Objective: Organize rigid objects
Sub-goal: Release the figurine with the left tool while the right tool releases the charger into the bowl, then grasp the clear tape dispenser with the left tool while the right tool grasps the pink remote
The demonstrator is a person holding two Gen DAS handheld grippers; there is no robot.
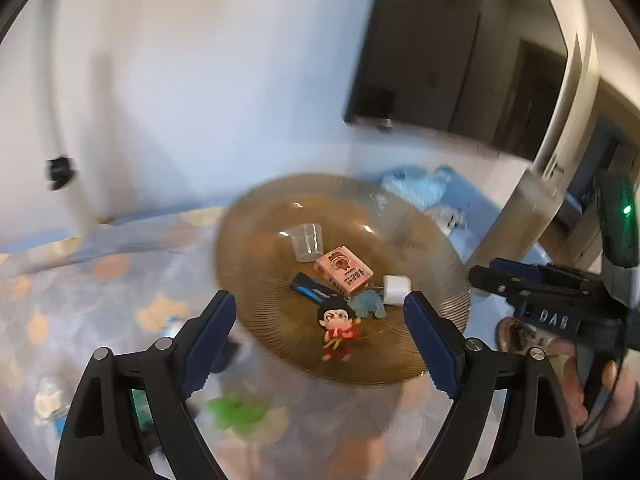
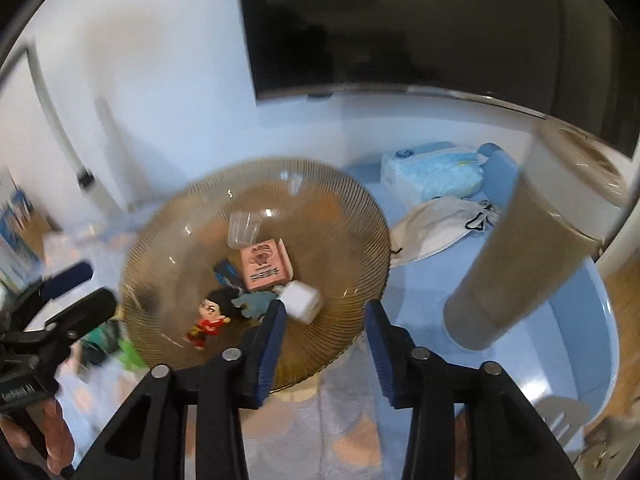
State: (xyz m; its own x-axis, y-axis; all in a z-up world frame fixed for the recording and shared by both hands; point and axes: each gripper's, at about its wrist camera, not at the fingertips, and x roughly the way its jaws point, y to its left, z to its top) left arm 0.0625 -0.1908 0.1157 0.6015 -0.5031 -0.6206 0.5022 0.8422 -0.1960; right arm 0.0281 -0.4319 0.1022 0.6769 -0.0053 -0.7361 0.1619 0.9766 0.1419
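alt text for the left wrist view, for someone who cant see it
A ribbed amber glass plate holds a clear plastic cup, a pink box, a white charger block and a small cartoon figurine. The left gripper frames it from below with jaws wide open and empty; the right gripper shows at the right edge.

An amber ribbed plate (image 1: 420, 356) holds a pink box (image 1: 344, 274), clear cup (image 1: 306, 242), and figurine (image 1: 338, 330).

Both wrist cameras look forward and steeply down along their tongs, close above the ribbed amber glass plate (image 1: 420, 264) (image 2: 340, 216) (shared by both views); the left view faces it from its left, the right from its right.
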